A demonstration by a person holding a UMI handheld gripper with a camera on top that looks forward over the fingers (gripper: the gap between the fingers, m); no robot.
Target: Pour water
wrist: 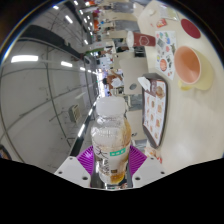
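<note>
The gripper (109,165) had both purple pads (88,157) pressed against a clear plastic bottle (109,135) with a white cap, lifted and tilted. Beyond it, on the white table (150,45), stood an orange bowl (189,65) beside a card of pictures (153,107).

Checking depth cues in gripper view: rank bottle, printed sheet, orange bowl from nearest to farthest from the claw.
1. Bottle: between the claw fingers, pads at its sides.
2. Printed sheet: ahead, to the bottle's right on the table.
3. Orange bowl: farthest, beyond the sheet, right side.
</note>
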